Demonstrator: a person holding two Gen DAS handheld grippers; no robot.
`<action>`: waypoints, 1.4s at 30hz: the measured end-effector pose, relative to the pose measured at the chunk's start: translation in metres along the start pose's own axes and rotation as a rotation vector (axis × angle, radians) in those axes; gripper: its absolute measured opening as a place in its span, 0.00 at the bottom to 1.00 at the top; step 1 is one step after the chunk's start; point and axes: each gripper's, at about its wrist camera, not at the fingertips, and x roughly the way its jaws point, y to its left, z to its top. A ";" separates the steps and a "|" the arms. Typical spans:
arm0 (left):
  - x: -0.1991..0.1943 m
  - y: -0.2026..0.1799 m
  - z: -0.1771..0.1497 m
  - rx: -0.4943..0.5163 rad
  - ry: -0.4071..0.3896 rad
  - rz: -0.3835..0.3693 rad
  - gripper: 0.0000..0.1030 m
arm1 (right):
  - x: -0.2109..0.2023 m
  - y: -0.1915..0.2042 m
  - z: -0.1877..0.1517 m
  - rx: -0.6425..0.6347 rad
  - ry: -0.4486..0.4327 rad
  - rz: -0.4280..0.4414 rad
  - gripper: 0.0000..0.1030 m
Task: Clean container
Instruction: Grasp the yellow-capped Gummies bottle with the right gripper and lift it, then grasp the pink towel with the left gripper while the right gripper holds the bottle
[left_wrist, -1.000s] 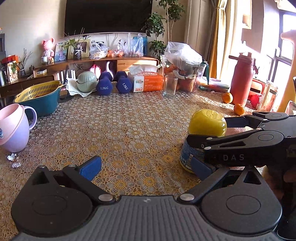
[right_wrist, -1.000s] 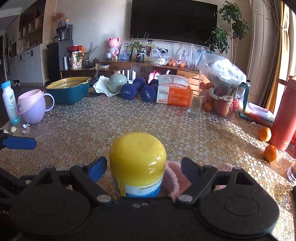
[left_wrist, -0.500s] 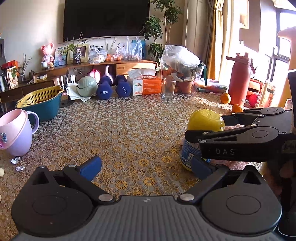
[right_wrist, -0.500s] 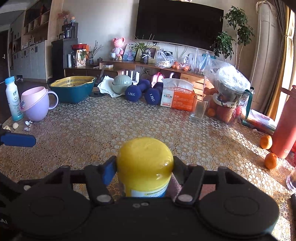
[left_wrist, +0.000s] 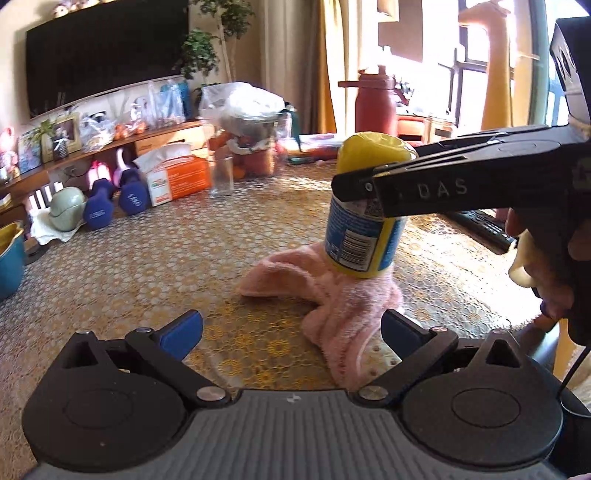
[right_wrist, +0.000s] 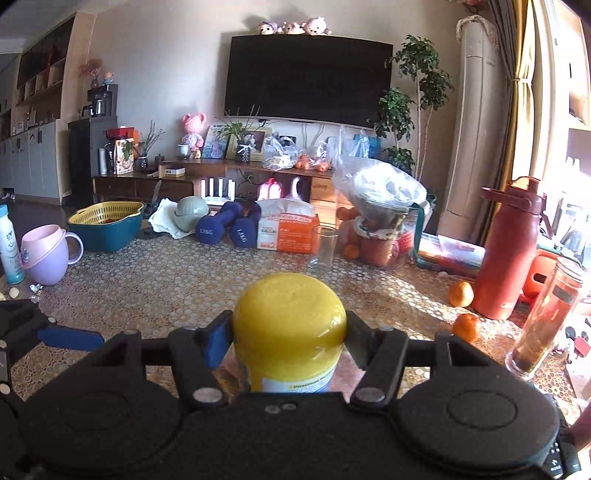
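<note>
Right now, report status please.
Right gripper shut on yellow-capped container. Left gripper open near pink cloth. Nothing blocks.

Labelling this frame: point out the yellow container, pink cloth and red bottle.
yellow container (left_wrist: 360, 236), left wrist view, on its blue label.
pink cloth (left_wrist: 291, 277), left wrist view, on its flat fold.
red bottle (right_wrist: 508, 258), right wrist view, on its body.

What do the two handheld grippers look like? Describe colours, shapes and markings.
Both are black plastic. The left gripper has two round pivot discs, a ribbed grey centre panel and blue pads on angular linkage arms. The right gripper matches it, with "DAS" lettering on its side.
</note>
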 end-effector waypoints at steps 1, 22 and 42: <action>0.005 -0.006 0.002 0.019 0.010 -0.018 1.00 | -0.003 -0.007 -0.003 0.009 0.001 -0.012 0.60; 0.121 -0.027 0.043 0.067 0.221 0.000 1.00 | -0.021 -0.082 -0.060 0.130 0.048 -0.064 0.60; 0.124 -0.024 0.058 0.024 0.220 0.012 0.32 | -0.021 -0.085 -0.074 0.128 0.053 -0.034 0.60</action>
